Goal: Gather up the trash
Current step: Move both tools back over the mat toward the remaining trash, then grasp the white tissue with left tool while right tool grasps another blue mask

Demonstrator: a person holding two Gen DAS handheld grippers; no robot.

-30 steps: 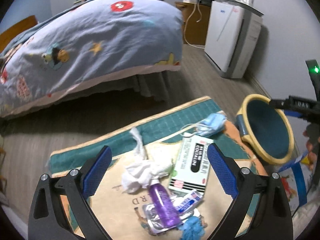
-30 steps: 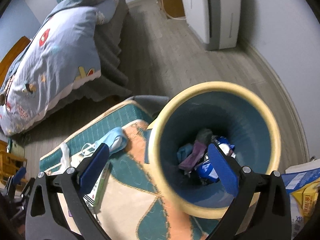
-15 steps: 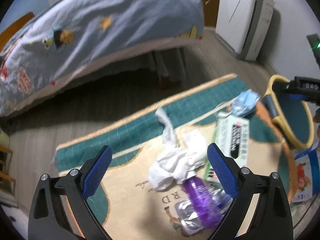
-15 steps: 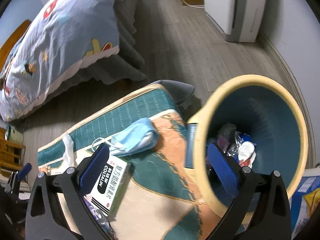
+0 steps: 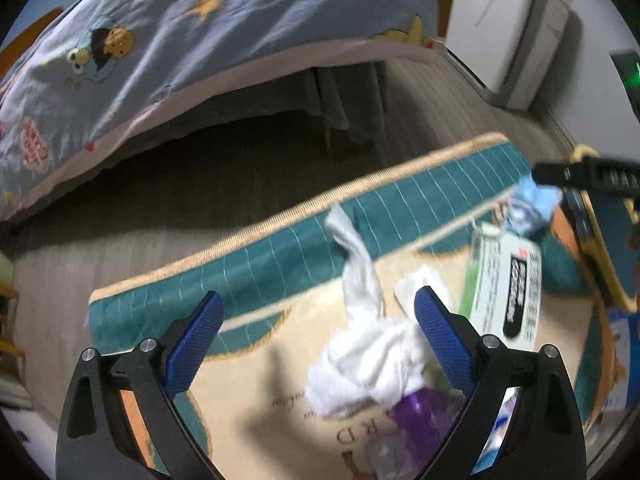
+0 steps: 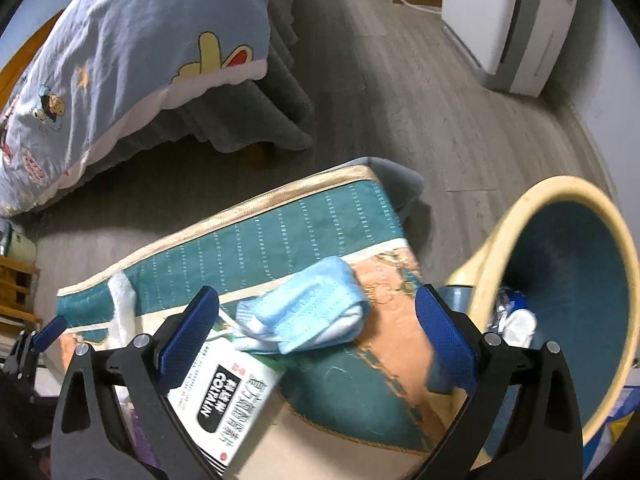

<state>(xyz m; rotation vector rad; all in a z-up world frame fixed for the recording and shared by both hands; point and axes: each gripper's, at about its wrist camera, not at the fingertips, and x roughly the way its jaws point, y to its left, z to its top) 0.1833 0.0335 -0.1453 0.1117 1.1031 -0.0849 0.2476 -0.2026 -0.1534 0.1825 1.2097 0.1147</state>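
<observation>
Hovering with jaws spread and empty, the left claw [image 5: 316, 320] frames a crumpled white tissue [image 5: 368, 356] on the rug [image 5: 280, 252], a purple bottle [image 5: 420, 424] just beside it. From the right wrist, the right claw [image 6: 316, 316], likewise wide apart, frames a folded blue face mask [image 6: 308, 312] overlapping a white box [image 6: 224, 400], near the yellow-rimmed bin [image 6: 560, 280].
</observation>
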